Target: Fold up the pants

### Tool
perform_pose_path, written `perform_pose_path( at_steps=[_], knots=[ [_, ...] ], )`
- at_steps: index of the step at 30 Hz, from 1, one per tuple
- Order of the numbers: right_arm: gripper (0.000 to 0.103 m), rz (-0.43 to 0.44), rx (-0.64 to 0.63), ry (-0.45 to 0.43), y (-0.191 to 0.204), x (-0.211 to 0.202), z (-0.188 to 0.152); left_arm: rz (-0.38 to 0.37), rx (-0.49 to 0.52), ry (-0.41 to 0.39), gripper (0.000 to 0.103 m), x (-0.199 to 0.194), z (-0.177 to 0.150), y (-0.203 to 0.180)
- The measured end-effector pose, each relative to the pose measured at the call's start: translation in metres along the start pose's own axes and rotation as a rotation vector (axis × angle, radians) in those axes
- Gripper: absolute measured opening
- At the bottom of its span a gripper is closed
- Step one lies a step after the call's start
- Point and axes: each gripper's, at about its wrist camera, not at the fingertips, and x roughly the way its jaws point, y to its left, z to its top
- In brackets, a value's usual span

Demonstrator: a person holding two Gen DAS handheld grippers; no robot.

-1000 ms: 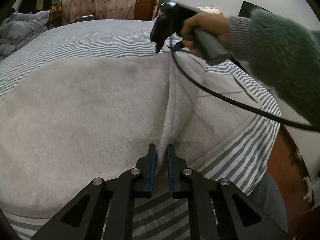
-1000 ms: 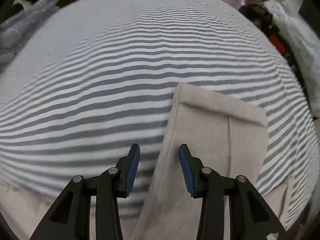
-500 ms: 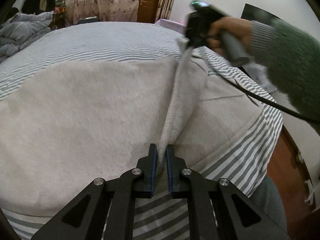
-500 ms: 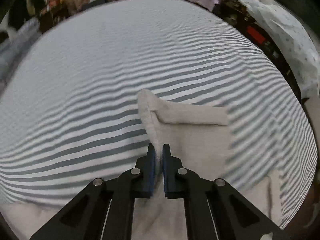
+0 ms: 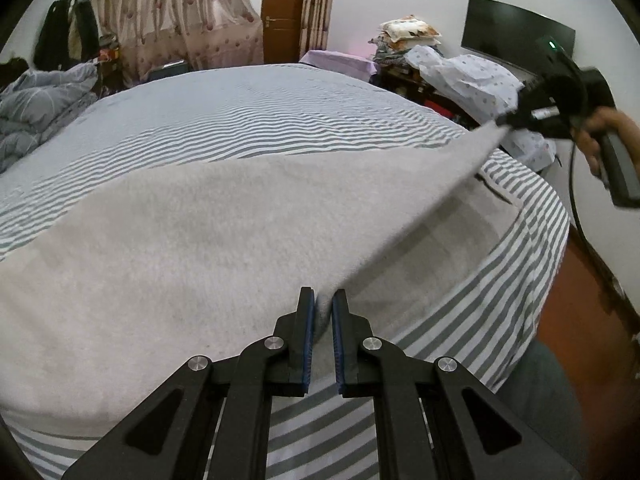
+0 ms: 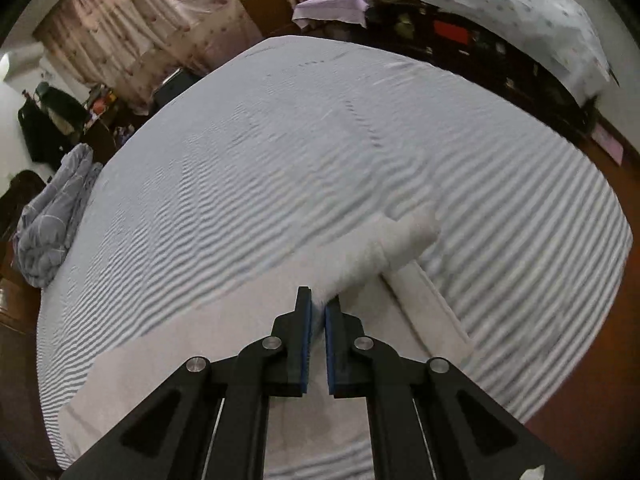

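Light grey pants point(image 5: 208, 232) lie spread over a striped bed point(image 5: 248, 112). My left gripper point(image 5: 323, 308) is shut on the near edge of the pants. At the far right of the left wrist view my right gripper point(image 5: 505, 121), held in a hand, pinches the far end of the same edge and pulls it taut and raised above the bed. In the right wrist view the right gripper point(image 6: 319, 308) is shut on the pale fabric of the pants point(image 6: 224, 344), with a leg end point(image 6: 408, 236) drooping beyond the tips.
A crumpled grey duvet point(image 5: 36, 108) lies at the bed's left side. Curtains point(image 5: 176, 20) and a wooden door point(image 5: 285, 8) stand behind. Cluttered furniture under a dotted sheet point(image 5: 464, 76) runs along the right wall, and the wooden floor point(image 5: 580, 304) shows beside the bed.
The right gripper closed on the pants' far edge, then lifted and carried it to the right, pulling the fold out taut. The left gripper stayed shut on the near edge and rose slightly.
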Motion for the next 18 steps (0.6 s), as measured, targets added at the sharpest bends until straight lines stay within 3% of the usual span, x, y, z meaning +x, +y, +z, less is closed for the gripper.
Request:
perform_pose_path(
  at_steps=[6,18],
  knots=[
    [0.004,-0.015,0.086,0.069,-0.044,0.021,-0.041,-0.006,0.041,0.025,0.008,0.001,-0.008,-0.009],
    [0.004,-0.026,0.130,0.083,-0.066,0.034,-0.078,-0.024,0.085,0.063,0.008,-0.002,-0.018,-0.007]
  ],
)
